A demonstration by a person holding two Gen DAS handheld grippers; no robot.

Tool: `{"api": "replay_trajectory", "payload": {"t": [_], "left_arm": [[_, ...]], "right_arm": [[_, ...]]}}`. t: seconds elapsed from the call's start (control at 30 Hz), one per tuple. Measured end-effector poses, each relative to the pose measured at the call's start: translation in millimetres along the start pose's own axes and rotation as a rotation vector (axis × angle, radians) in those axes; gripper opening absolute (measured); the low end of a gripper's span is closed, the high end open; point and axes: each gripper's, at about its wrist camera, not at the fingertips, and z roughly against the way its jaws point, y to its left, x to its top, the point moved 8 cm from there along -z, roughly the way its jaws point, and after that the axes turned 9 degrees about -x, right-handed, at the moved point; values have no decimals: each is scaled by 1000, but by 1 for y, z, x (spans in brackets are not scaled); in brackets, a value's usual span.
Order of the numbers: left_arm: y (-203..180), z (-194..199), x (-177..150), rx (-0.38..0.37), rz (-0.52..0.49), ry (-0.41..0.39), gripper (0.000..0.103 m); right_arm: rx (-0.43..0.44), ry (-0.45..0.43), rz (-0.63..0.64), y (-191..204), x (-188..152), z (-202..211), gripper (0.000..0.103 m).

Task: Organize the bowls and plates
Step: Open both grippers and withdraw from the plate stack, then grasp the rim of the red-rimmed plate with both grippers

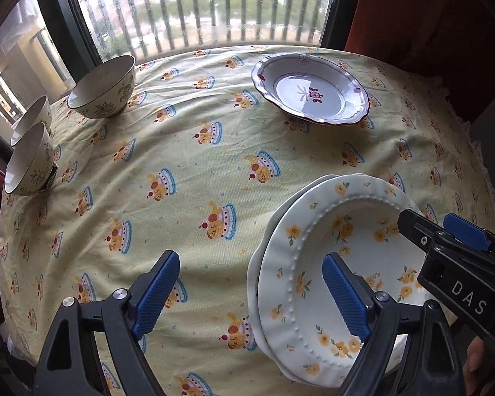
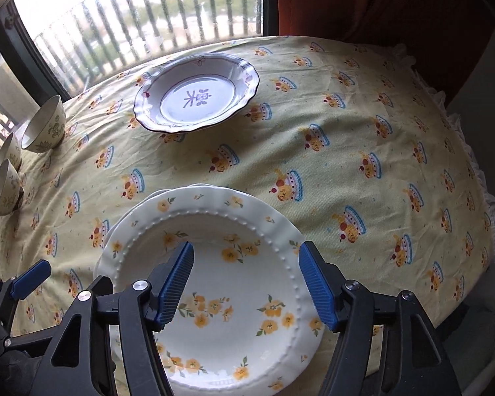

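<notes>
Two white plates with yellow flowers are stacked [image 1: 313, 247] [image 2: 214, 280] at the table's near side. A purple-rimmed plate [image 1: 310, 90] [image 2: 198, 94] sits farther back. Three cream bowls stand at the far left: one large bowl [image 1: 104, 87] [image 2: 44, 128] and two smaller bowls [image 1: 29, 161] [image 2: 5, 188]. My left gripper [image 1: 254, 293] is open and empty, just left of and above the stack's edge. My right gripper [image 2: 246, 283] is open and empty above the top plate; it also shows in the left wrist view [image 1: 445, 231].
The table wears a yellow cloth with a cake print [image 1: 194, 171] [image 2: 346, 151]. A window with a railing [image 1: 198, 10] runs behind the table. A red curtain [image 2: 379, 3] hangs at the back right. The cloth's frilled edge [image 2: 478, 198] drops off at the right.
</notes>
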Motion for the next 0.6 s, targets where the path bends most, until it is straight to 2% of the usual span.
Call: {"api": "replay_trajectory", "payload": {"t": [0.2,0.37,0.6], "left_arm": [[9,14,36,-40,-52,-48,92],[9,20,69,-15,-88,-91,92],[-4,4,114,5,-49,-132,92]], "right_arm": [[2,-94,-18,17,29,26,70],[-9,-142,-30,20,58,31,70],[11,-201,6,14,108,20,70]]}}
